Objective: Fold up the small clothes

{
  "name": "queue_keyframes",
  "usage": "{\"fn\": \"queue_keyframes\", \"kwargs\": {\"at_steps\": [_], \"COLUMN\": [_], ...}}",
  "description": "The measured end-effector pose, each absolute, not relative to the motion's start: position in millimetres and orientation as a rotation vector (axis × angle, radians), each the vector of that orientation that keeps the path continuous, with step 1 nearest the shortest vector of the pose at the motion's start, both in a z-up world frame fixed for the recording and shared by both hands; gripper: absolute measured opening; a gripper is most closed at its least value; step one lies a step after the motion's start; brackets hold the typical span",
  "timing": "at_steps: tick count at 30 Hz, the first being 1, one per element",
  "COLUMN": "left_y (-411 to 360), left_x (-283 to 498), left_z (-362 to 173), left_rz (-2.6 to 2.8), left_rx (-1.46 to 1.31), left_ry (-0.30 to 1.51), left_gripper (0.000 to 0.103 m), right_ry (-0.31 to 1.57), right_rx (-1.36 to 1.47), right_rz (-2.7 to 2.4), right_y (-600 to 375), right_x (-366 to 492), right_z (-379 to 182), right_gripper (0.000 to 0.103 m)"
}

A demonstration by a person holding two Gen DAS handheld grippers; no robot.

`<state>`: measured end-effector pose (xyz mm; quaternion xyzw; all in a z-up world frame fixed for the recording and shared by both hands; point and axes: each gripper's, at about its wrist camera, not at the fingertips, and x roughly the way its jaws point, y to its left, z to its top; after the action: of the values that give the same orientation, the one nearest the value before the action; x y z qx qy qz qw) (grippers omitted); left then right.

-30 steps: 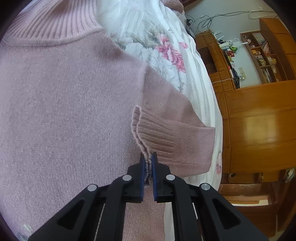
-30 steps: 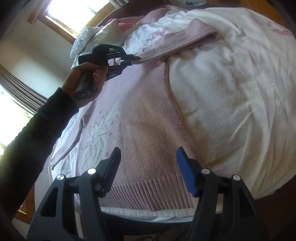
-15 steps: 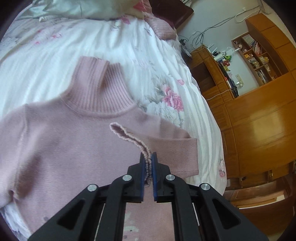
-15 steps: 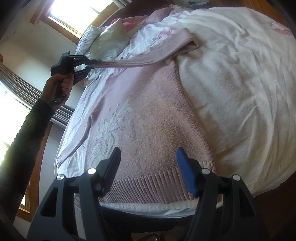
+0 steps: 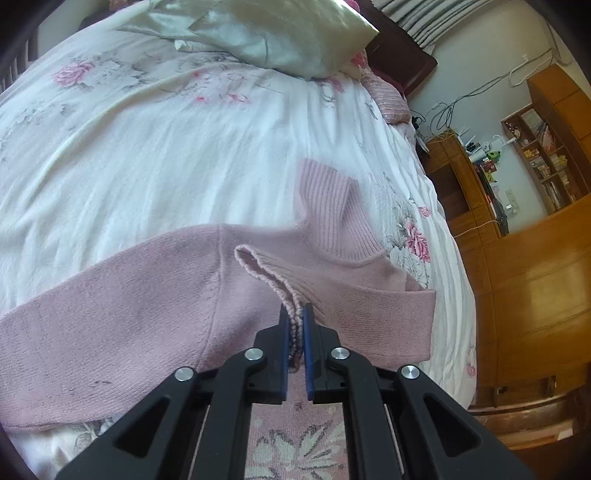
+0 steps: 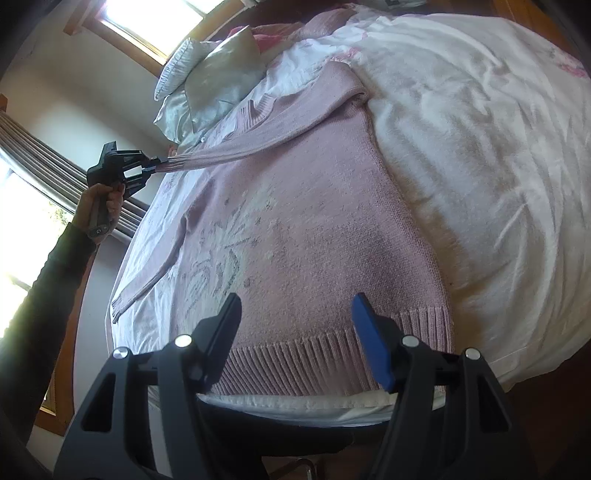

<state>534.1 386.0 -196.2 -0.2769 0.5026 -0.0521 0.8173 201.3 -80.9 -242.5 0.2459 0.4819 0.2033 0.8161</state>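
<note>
A pink knitted sweater (image 6: 314, 221) with a pale flower pattern lies flat on a white floral bedspread (image 6: 480, 147). My left gripper (image 5: 295, 321) is shut on the ribbed cuff (image 5: 266, 269) of one sleeve. In the right wrist view that sleeve (image 6: 258, 144) is stretched taut across the chest to the left gripper (image 6: 151, 164), held by a hand off the bed's left side. The turtleneck collar (image 5: 332, 206) points toward the pillows. My right gripper (image 6: 295, 325) hangs open just above the ribbed hem (image 6: 314, 354), holding nothing. The other sleeve (image 6: 155, 266) lies along the left edge.
Pillows (image 5: 280, 33) lie at the head of the bed. A wooden wardrobe (image 5: 535, 288) and shelves (image 5: 535, 147) stand beside the bed. A window (image 6: 147, 22) and curtains (image 6: 55, 155) are on the far wall. The bedspread to the sweater's right is bare.
My left gripper has pulled the cuff up and away across the sweater, stretching the sleeve out past the bed's left edge. The right gripper has held still, open over the hem.
</note>
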Motion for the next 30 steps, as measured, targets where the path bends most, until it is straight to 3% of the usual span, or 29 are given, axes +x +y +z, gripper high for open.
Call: {"fn": "queue_keyframes", "kwargs": {"at_steps": [12,23,27,30], "left_y": [443.3,456.8,445.9,419.0], "left_x": [517.4,517.8,504.8,498.6], "left_z": [-220.8,-286.2,-261.1,-233.6], "left_rz": [-0.049,0.038,0.164,0.068], "left_rx": [-0.684,-0.703,-0.567,-0.549], "left_ry": [1.056,1.157,1.069,0.954], "left_gripper": [0.006,0.007,0.018,0.045], "right_ry": [1.056,1.073,1.068,1.071], "right_rx": [0.516,0.518,0.522,0.532], "right_rz": [0.441,0.448,0.445,0.452], "right_y": [-69.6,-62.5,-63.3,-63.1], "right_x": [206.4,207.1,208.1,209.6], "right_z": [-249.8,-254.6,-254.2,-256.6], "right_gripper": [0.063,0.063,0.063,0.064]}}
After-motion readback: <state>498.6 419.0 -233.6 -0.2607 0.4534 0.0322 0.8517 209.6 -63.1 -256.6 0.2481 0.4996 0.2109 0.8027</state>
